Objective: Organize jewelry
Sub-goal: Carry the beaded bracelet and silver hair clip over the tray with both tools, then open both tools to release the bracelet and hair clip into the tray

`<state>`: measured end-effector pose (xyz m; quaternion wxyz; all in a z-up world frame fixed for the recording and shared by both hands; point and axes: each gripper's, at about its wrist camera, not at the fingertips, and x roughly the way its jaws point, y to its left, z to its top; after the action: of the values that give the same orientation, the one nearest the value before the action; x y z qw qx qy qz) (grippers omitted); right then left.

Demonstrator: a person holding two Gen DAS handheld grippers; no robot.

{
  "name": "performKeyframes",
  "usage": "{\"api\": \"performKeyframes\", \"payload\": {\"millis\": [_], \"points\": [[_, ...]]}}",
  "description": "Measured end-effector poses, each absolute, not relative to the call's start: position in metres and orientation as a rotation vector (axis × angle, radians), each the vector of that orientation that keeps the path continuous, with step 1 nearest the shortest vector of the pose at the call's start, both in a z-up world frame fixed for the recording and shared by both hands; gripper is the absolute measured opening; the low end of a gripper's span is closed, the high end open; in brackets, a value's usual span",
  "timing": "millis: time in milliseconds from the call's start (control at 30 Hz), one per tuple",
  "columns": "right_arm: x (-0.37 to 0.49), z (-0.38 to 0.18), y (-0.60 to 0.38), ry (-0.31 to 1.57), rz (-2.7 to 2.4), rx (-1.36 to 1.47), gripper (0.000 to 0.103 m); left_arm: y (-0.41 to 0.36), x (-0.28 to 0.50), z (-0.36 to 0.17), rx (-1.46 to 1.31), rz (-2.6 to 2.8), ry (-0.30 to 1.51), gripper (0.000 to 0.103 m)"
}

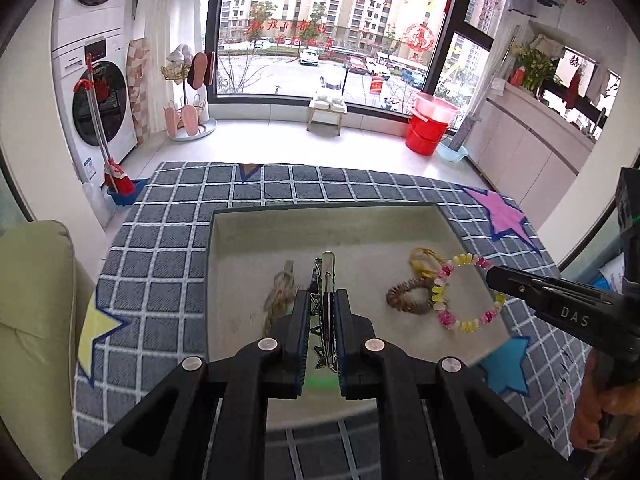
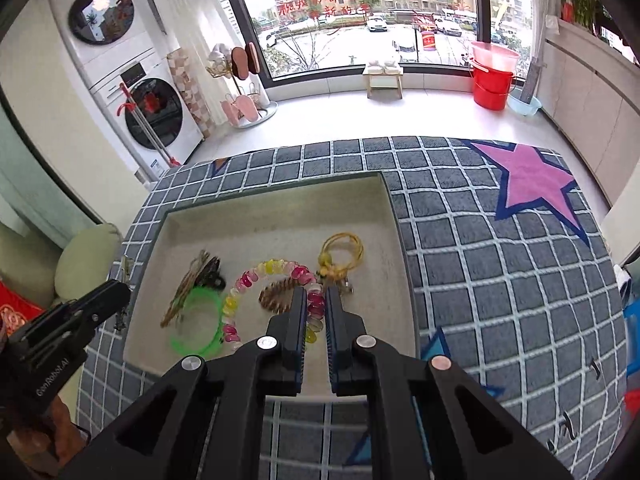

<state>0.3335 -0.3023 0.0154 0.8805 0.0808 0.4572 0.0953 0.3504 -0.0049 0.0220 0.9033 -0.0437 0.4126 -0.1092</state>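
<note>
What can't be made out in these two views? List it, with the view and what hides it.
- Green bangle: left wrist view, only a sliver shows; the left gripper covers the rest.
- Silver clip: left wrist view, its lower part sits between the fingers, so its shape is unclear.
- Beaded bracelet: right wrist view, its near part is behind the right gripper.
- Tray: the near rim is hidden by the gripper bodies in both views.

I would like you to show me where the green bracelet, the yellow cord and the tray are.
green bracelet [image 2: 216,312], right wrist view, on its right side band.
yellow cord [image 2: 352,250], right wrist view, on its looped strands.
tray [image 2: 280,196], right wrist view, on its far inner wall.
</note>
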Motion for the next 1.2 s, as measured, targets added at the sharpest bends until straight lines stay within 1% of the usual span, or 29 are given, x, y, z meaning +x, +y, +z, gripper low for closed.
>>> {"api": "performKeyframes", "payload": {"millis": [267,600,767,900,1133,1200], "points": [[0.361,-0.009,-0.299,0.977,0.179,0.183,0.01,-0.015,0.383,-0.005,-0.093,-0.211,0.904,0.025],[0.369,-0.038,-0.298,1.009,0.153,0.168,0.01,-0.02,0.39,-0.035,-0.04,-0.189,0.944,0.025],[0.369,-0.041,-0.296,1.002,0.152,0.151,0.01,-0.03,0.387,-0.037,0.025,-0.157,0.924,0.025],[0.368,-0.041,-0.296,1.01,0.156,0.163,0.01,-0.029,0.387,-0.038,0.026,-0.146,0.924,0.025],[0.366,-0.041,-0.298,1.02,0.179,0.182,0.011,-0.027,0.378,-0.029,0.049,-0.108,0.882,0.025],[0.365,-0.038,-0.299,1.016,0.191,0.193,0.013,-0.029,0.376,-0.025,0.058,-0.101,0.872,0.025]]}}
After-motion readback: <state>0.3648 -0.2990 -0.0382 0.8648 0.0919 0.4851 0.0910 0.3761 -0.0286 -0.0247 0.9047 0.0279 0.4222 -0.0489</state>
